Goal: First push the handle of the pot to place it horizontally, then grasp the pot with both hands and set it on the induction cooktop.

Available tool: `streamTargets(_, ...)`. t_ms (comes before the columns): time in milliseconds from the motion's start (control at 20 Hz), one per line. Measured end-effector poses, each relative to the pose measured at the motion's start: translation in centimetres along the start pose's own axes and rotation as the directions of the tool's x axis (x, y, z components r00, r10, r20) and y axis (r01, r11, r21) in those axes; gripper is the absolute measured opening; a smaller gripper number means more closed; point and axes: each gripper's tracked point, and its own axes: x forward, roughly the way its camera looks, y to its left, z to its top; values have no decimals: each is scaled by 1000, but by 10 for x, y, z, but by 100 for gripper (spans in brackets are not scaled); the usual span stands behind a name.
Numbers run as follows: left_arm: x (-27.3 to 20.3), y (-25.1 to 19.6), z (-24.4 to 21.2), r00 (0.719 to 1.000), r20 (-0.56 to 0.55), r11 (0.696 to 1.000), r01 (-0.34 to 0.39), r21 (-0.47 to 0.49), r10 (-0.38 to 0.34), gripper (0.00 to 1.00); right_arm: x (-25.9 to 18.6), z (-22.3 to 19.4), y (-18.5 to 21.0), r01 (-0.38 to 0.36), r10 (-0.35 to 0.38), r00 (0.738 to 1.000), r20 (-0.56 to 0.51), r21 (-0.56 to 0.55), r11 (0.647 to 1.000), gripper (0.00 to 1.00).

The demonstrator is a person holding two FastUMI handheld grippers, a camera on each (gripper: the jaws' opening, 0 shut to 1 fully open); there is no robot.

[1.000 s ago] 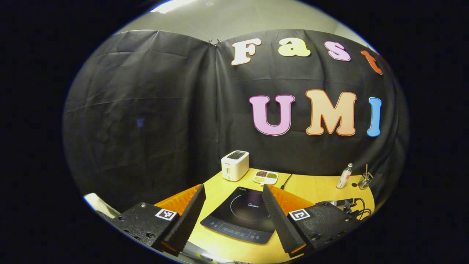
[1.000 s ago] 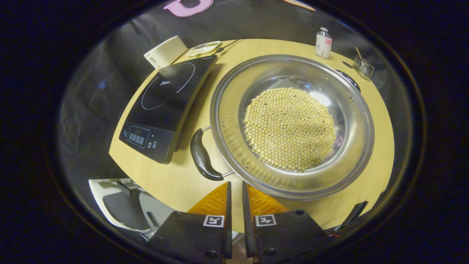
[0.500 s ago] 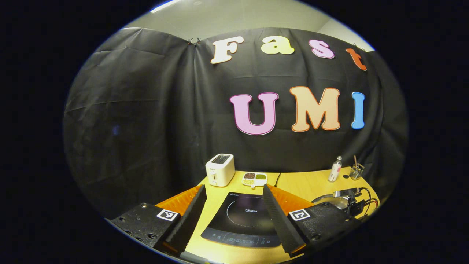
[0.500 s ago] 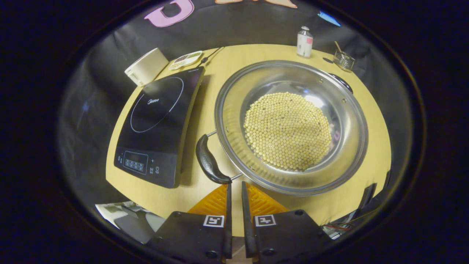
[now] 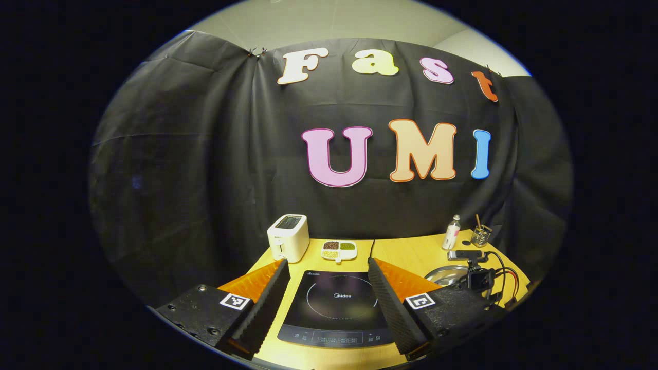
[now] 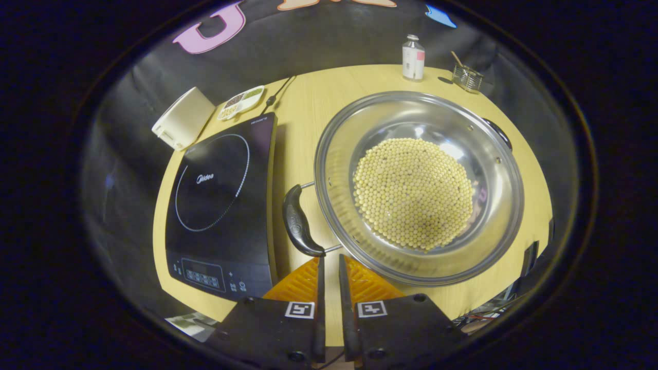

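Midea lettering on induction cooktop (image 6: 221,195) beside pot (image 6: 419,185); left claw (image 5: 325,270) spread, right claw (image 6: 329,262) nearly pressed together.

My left claw (image 5: 326,285) hangs wide open above the table (image 5: 411,254), its fingers (image 5: 264,303) framing the induction cooktop (image 5: 336,308). Far behind it I see a toaster (image 5: 288,236) and a sectioned dish (image 5: 339,250). The pot (image 5: 444,275) rim peeks out on the right.

White toaster (image 5: 287,237), divided snack dish (image 5: 339,249), small bottle (image 5: 451,232) and glass jar (image 5: 480,235) along the table's (image 5: 406,254) back
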Motion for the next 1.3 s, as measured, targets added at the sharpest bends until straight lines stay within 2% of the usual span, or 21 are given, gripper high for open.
streamTargets(50, 0, 0, -2, 1000, -4, 1000, 10, 1, -10, 94, 2, 3, 4, 2, -2, 1000, 5, 13, 1000, 16)
streamTargets(100, 1, 1, -4, 1000, -9, 1000, 18, 2, -18, 94, 5, 8, 7, 2, -2, 1000, 11, 22, 1000, 7)
streamTargets(150, 1, 2, -6, 1000, -13, 1000, 28, 2, -28, 94, 7, 12, 10, 0, 0, 1000, 15, 31, 1000, 14)
streamTargets(200, 1, 3, -7, 999, -16, 999, 39, 1, -39, 94, 9, 16, 13, 1, -2, 1000, 20, 40, 999, 6)
streamTargets(250, 1, 3, -9, 999, -20, 999, 50, 0, -50, 94, 11, 20, 17, 1, -2, 1000, 26, 43, 999, 14)
streamTargets(600, 1, 2, -14, 995, -31, 996, 93, -10, -94, 92, 21, 40, 28, -10, 7, 999, 51, 70, 997, 14)
streamTargets(650, 2, 1, -15, 994, -32, 995, 99, -8, -100, 94, 21, 40, 27, -10, 7, 999, 49, 66, 998, 14)
streamTargets(850, 2, -7, -19, 990, -40, 991, 132, -15, -133, 92, 10, 33, 25, -38, 37, 999, 33, 20, 999, 15)
streamTargets(1100, 14, -23, -35, 979, -77, 982, 190, 2, -190, 95, -30, 30, -2, -63, 62, 996, 64, 22, 998, 16)
streamTargets(1300, 30, -43, -57, 958, -147, 969, 247, -6, -246, 95, -66, 33, -46, -43, 35, 993, 112, 72, 996, 16)
